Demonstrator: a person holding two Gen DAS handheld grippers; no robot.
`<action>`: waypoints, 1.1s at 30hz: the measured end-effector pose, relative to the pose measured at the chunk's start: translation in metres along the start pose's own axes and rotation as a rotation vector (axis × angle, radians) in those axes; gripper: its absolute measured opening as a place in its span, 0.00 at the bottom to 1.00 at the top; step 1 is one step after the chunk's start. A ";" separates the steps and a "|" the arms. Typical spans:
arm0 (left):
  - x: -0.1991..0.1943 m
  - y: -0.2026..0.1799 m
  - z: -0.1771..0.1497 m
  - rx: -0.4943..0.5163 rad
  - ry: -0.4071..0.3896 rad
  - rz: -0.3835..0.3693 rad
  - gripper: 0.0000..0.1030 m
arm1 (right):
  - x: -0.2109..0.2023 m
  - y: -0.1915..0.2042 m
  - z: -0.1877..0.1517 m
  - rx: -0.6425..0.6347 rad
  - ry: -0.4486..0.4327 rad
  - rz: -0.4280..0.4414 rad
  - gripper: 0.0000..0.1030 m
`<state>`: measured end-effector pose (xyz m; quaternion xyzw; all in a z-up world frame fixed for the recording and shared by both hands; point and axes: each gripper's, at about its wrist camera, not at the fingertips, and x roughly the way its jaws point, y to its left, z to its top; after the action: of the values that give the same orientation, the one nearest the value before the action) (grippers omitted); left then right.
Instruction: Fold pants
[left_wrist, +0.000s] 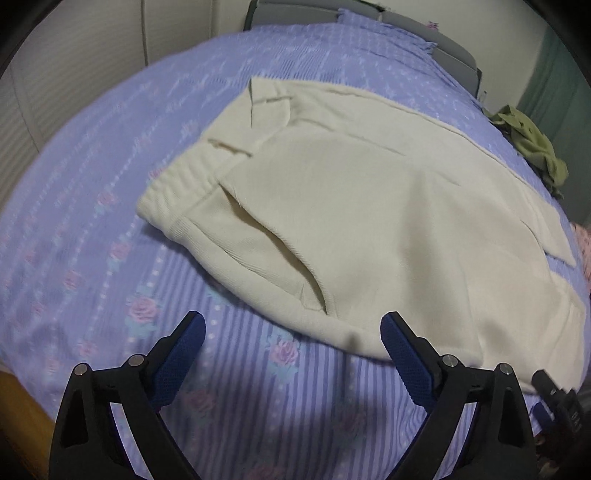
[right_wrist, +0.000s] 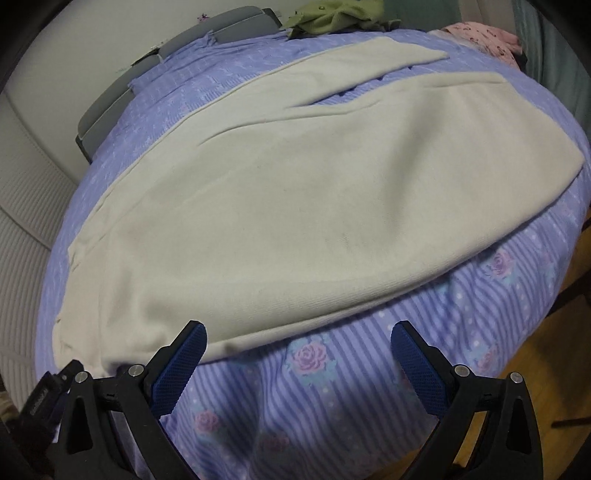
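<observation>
Cream pants (left_wrist: 369, 206) lie flat on a purple flowered bedsheet (left_wrist: 110, 184), waistband to the left and legs stretching away to the right. My left gripper (left_wrist: 293, 332) is open and empty, just in front of the pants' near edge by the pocket opening. In the right wrist view the pants (right_wrist: 295, 206) fill the middle, the two legs parting at the far end. My right gripper (right_wrist: 299, 339) is open and empty, its left finger by the pants' near edge.
A green garment (left_wrist: 528, 140) lies at the bed's far edge, also seen in the right wrist view (right_wrist: 332, 14). A pink cloth (right_wrist: 484, 37) lies at the far right. A grey headboard (right_wrist: 122, 107) and white wall are behind. Wooden floor (right_wrist: 535, 350) shows beside the bed.
</observation>
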<state>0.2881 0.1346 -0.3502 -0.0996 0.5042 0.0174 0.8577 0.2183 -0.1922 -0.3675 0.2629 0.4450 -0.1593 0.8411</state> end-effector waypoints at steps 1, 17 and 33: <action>0.006 0.003 0.002 -0.015 0.008 -0.012 0.94 | 0.003 -0.001 0.001 0.001 0.005 0.006 0.94; -0.005 -0.017 0.025 0.097 0.023 -0.063 0.13 | 0.006 -0.007 0.042 -0.064 0.046 -0.006 0.22; -0.068 -0.061 0.181 0.111 -0.156 -0.100 0.09 | -0.063 0.092 0.224 -0.187 -0.225 -0.037 0.14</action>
<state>0.4188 0.1137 -0.1968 -0.0753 0.4303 -0.0454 0.8984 0.3784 -0.2458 -0.1829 0.1555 0.3655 -0.1612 0.9035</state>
